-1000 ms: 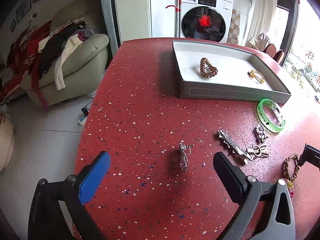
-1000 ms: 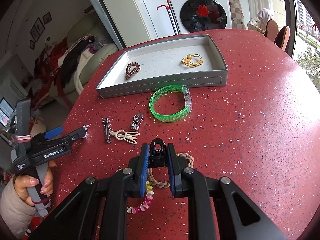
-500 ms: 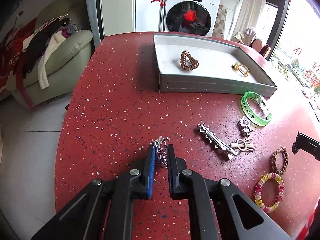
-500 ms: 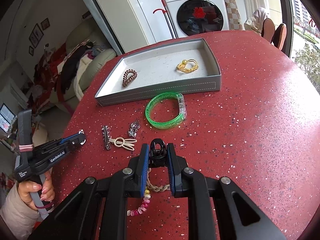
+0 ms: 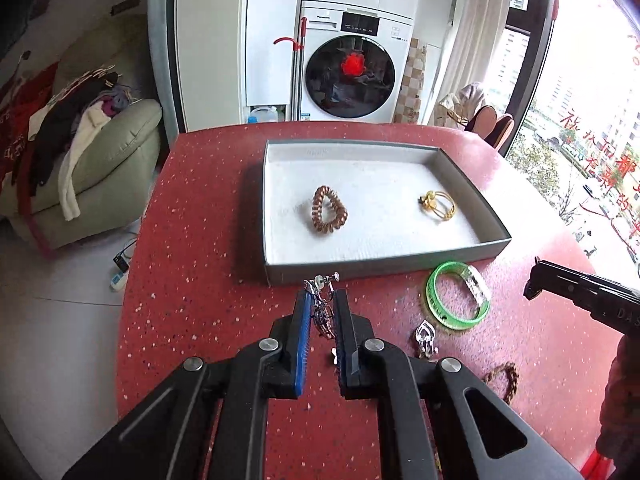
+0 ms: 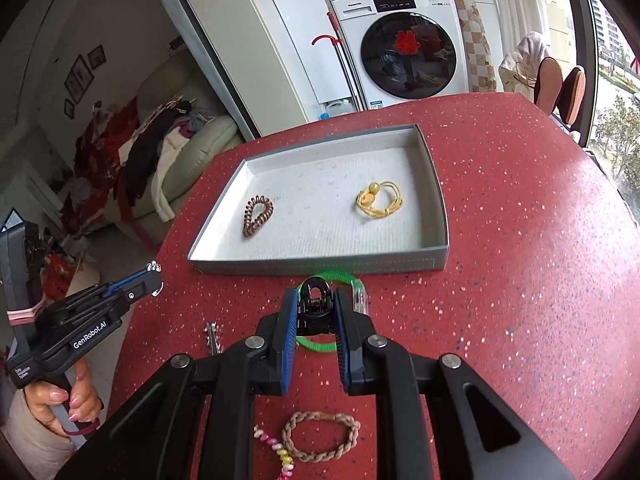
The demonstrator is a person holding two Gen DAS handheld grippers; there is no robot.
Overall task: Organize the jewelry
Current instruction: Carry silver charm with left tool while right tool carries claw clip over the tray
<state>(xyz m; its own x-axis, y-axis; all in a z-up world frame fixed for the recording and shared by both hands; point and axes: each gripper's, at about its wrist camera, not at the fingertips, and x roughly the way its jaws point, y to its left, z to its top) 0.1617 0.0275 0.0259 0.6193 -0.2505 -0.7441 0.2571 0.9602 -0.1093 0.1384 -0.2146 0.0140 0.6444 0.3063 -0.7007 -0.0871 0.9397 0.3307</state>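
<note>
The left gripper (image 5: 321, 305) is clamped on a silver earring (image 5: 322, 312), held above the red table (image 5: 192, 300) just before the near wall of the grey tray (image 5: 360, 266). The right gripper (image 6: 316, 309) pinches a black hair clip (image 6: 315, 307) (above the green bangle (image 6: 320, 346)). In the tray lie a brown spiral hair tie (image 5: 328, 216) and a gold ring (image 5: 438, 205).
</note>
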